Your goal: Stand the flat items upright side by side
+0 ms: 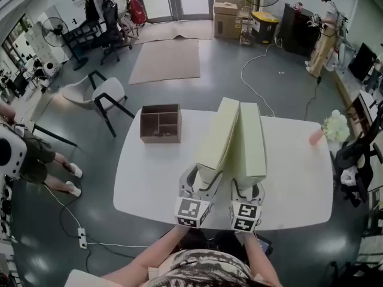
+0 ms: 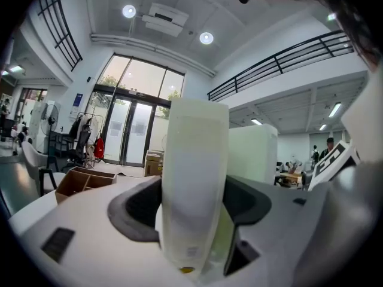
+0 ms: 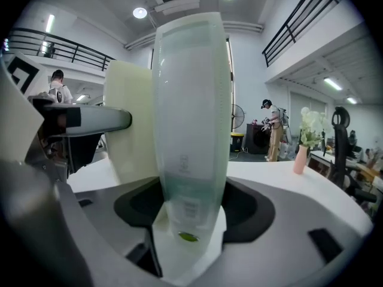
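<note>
Now both forearms are reaching forward from the bottom of the head view, side by side and close together, each hand holding its gripper low over the near edge of the white table (image 1: 149,178). The left gripper (image 1: 202,181) is clamping the near end of the left box (image 1: 218,137), with the pads pressing on both flat faces. The right gripper (image 1: 247,184) is gripping the right box (image 1: 253,137) the same way, its jaws closed on that box's narrow end. The marker cubes on both grippers are facing up toward the head camera.

Both boxes are pale green, flat and long, and are standing on edge near the middle of the table, running away from the person. They are sitting side by side, seeming to touch at the far top, with a thin dark gap showing between them nearer the grippers. A brown divided tray (image 1: 160,123) is resting well apart, toward the table's far left corner.
</note>
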Tool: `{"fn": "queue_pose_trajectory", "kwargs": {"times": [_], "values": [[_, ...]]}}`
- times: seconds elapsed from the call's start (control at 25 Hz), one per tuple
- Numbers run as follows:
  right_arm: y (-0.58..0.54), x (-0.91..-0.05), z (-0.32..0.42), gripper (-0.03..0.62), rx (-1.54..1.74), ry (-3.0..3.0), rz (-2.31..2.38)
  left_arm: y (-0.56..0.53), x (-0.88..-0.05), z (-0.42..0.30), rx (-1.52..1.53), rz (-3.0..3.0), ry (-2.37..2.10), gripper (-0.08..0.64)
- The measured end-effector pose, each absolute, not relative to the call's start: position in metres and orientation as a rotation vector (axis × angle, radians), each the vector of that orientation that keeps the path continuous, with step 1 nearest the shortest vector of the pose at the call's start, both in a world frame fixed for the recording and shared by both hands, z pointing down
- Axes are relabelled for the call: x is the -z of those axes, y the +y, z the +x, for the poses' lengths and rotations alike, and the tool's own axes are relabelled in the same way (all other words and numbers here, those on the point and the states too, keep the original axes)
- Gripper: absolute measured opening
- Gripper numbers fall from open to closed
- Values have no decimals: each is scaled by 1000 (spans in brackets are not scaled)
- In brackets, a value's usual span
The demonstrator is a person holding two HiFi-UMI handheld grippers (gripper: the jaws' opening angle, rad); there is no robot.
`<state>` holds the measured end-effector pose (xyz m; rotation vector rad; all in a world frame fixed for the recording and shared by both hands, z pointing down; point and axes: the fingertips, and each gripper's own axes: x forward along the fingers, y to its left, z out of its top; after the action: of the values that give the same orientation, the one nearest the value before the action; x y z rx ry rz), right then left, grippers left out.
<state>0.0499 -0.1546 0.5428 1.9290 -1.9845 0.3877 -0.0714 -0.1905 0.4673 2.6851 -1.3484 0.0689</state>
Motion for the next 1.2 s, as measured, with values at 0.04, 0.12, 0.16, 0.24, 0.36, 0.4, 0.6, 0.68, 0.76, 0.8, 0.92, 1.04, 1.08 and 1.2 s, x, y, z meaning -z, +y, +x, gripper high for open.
{"fn": "queue_pose_trajectory", "kwargs": {"times": [0.04, 0.12, 0.16, 0.24, 0.36, 0.4, 0.6, 0.68, 0.76, 0.8, 0.92, 1.04, 1.08, 1.2], "values": [[-155, -543, 49, 293, -389, -1981, 1933, -190, -467, -69, -69, 2708, -1304, 310], [-156, -543, 49, 295, -392, -1978, 1938, -186, -467, -65, -67, 2758, -1192, 311], [-156, -543, 49, 297, -394, -1981, 1938, -184, -467, -64, -62, 2778, -1127, 315], [-157, -542, 49, 304, -400, -2001, 1930, -180, -467, -62, -37, 2805, -984, 319], [-158, -542, 45, 318, -428, -2060, 1899, -177, -464, -63, -9, 2832, -799, 319], [-158, -542, 43, 321, -435, -2078, 1888, -177, -464, -64, -13, 2845, -757, 318], [-161, -542, 27, 327, -463, -2179, 1804, -171, -464, -61, -67, 2897, -666, 318], [-163, -543, 20, 321, -473, -2208, 1764, -170, -464, -59, -52, 2884, -669, 318], [-164, -545, 19, 321, -472, -2206, 1754, -172, -464, -59, -29, 2864, -678, 318], [-163, -545, 20, 321, -469, -2205, 1749, -172, -463, -59, -23, 2860, -675, 318], [-162, -545, 21, 321, -463, -2206, 1725, -172, -464, -59, -33, 2867, -669, 318], [-161, -545, 21, 321, -460, -2201, 1714, -173, -465, -61, -33, 2860, -671, 318], [-161, -545, 22, 321, -461, -2198, 1717, -173, -466, -61, -31, 2857, -673, 318], [-158, -546, 22, 307, -465, -2190, 1730, -174, -468, -64, -30, 2851, -678, 318]]}}
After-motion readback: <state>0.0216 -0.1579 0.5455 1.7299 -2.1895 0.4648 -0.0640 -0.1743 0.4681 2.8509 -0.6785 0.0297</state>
